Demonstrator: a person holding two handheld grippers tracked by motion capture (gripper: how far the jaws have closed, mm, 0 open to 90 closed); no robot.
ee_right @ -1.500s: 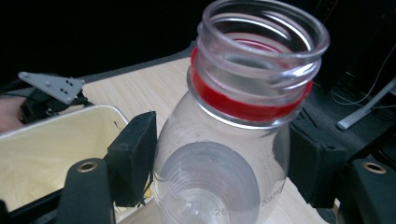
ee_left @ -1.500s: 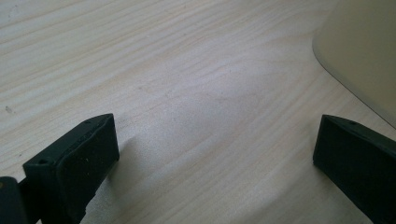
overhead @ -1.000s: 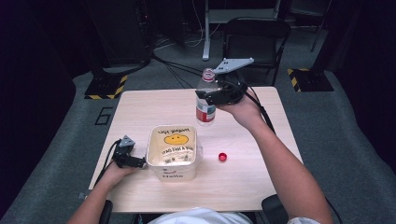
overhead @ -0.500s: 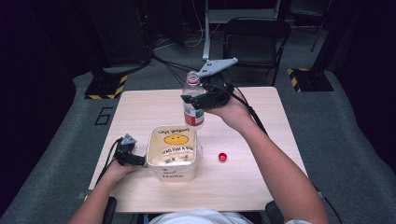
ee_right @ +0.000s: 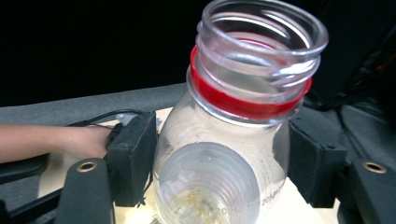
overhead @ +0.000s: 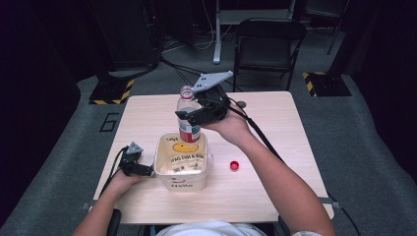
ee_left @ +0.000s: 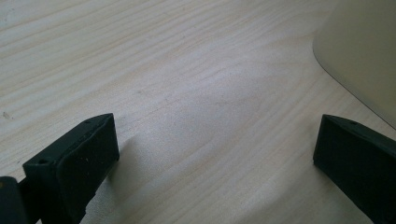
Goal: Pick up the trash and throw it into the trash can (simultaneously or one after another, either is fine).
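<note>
Now up over the tub (overhead: 181,167), one open bottle (overhead: 189,117) pinched in the right claw (overhead: 193,114), held upright above the back rim, likely lined up for pouring. Left claw (overhead: 142,170) spread wide, resting on the table (overhead: 275,147) beside the tub, probably steadying it. One red cap (overhead: 234,165) set aside, clear of the pour.

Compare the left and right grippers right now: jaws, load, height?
The right gripper has its jaws closed on the uncapped clear bottle; the left gripper has its jaws apart with only bare table between them. The right gripper is held up above the cream tub; the left gripper sits low on the table beside the tub's wall. Both have black jaws and a trailing cable.
</note>
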